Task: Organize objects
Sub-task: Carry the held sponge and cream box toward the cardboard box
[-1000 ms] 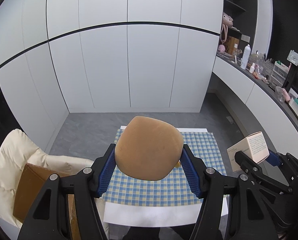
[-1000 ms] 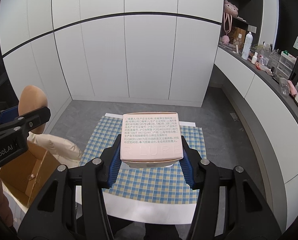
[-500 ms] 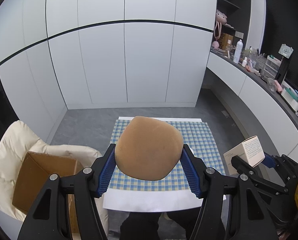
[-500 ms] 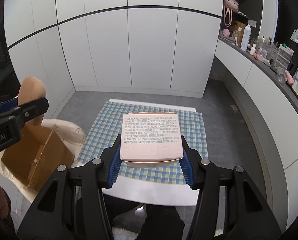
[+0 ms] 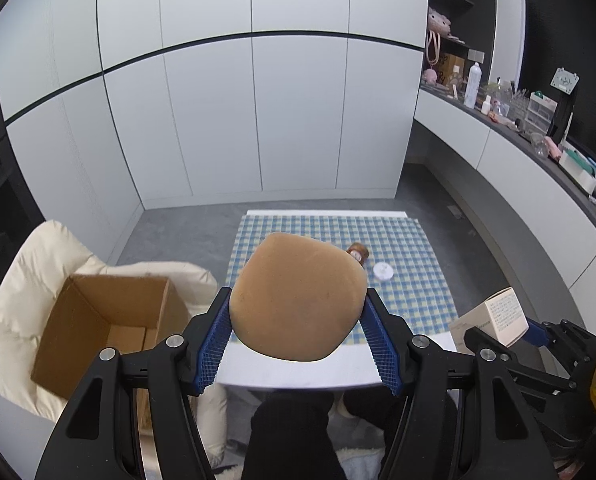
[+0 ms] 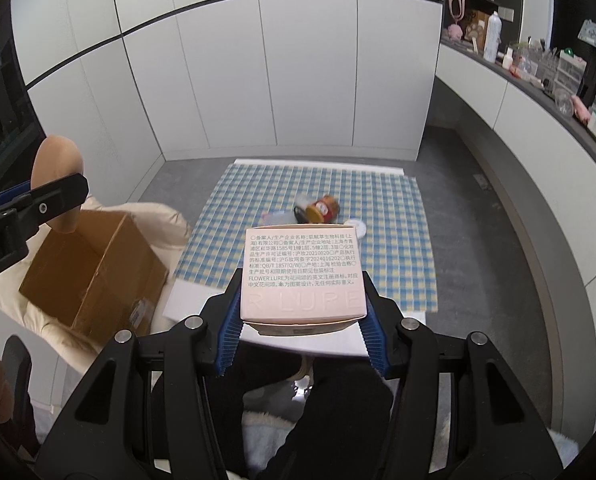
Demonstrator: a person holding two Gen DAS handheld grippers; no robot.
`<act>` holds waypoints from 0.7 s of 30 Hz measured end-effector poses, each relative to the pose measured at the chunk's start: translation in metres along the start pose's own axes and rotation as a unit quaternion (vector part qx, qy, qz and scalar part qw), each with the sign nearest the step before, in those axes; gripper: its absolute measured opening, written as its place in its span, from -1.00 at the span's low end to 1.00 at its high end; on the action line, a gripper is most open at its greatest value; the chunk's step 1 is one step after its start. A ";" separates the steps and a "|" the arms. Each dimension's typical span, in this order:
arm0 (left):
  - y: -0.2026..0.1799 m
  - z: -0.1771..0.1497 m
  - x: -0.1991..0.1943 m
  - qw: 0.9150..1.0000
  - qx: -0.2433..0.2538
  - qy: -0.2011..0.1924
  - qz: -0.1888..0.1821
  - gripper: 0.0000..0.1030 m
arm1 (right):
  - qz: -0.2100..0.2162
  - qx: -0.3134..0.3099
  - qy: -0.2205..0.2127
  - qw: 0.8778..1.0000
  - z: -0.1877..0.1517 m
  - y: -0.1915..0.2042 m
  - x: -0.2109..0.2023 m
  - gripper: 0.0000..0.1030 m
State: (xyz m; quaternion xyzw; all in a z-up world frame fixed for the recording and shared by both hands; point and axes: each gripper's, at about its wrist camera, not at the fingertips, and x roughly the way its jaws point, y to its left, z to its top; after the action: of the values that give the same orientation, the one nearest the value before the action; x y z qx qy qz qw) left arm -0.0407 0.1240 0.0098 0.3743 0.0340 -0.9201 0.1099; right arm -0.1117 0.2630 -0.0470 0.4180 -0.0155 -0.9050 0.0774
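Note:
My left gripper (image 5: 298, 340) is shut on a round tan bun-shaped cushion (image 5: 298, 296), held high above the table's near edge. My right gripper (image 6: 301, 328) is shut on a pale pink printed box (image 6: 302, 276), also held high; the box also shows in the left wrist view (image 5: 501, 316). An open cardboard box (image 5: 102, 328) sits on a cream chair to the left, also in the right wrist view (image 6: 94, 272). On the checked cloth (image 6: 389, 216) lie a small red-labelled jar (image 6: 323, 208) on its side and a white round lid (image 5: 382, 271).
The small white table (image 5: 298, 376) stands on a grey floor in front of white cupboards. A long counter (image 5: 537, 152) with bottles and clutter runs along the right wall. A person's dark legs (image 6: 309, 400) are below the grippers.
Both grippers have risen and drawn back from the table with their loads. The jar and lid on the cloth and the open cardboard box have come into view.

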 end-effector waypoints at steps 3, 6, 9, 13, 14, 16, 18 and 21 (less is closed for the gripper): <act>0.004 -0.016 0.000 1.000 0.001 0.011 0.001 0.24 | 0.002 0.002 0.010 1.000 -0.015 0.001 -0.001 0.05; 0.010 -0.032 0.002 1.000 -0.005 0.025 -0.005 0.24 | 0.006 0.005 0.020 1.000 -0.031 0.000 -0.003 0.05; 0.016 -0.049 0.006 0.999 -0.002 0.043 0.000 0.24 | 0.013 0.006 0.030 0.999 -0.047 0.002 -0.003 0.05; 0.027 -0.070 0.010 0.998 0.000 0.061 0.010 0.24 | 0.014 -0.001 0.036 0.999 -0.067 0.007 0.001 0.05; 0.029 -0.075 0.010 0.998 0.000 0.064 0.013 0.24 | 0.012 -0.002 0.039 0.999 -0.073 0.008 0.002 0.05; 0.035 -0.087 0.012 0.997 -0.003 0.070 0.017 0.24 | 0.015 0.000 0.047 0.999 -0.084 0.009 0.005 0.05; 0.040 -0.099 0.012 0.997 -0.010 0.077 0.015 0.24 | 0.018 0.000 0.054 0.998 -0.097 0.010 0.004 0.05; 0.044 -0.113 0.013 0.996 -0.018 0.085 0.011 0.24 | 0.012 0.000 0.059 0.998 -0.112 0.009 0.003 0.05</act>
State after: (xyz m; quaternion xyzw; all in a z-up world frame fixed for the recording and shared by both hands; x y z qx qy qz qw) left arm 0.0373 0.0955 -0.0795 0.4499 0.0555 -0.8828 0.1230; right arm -0.0273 0.2576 -0.1207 0.4707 -0.0162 -0.8776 0.0889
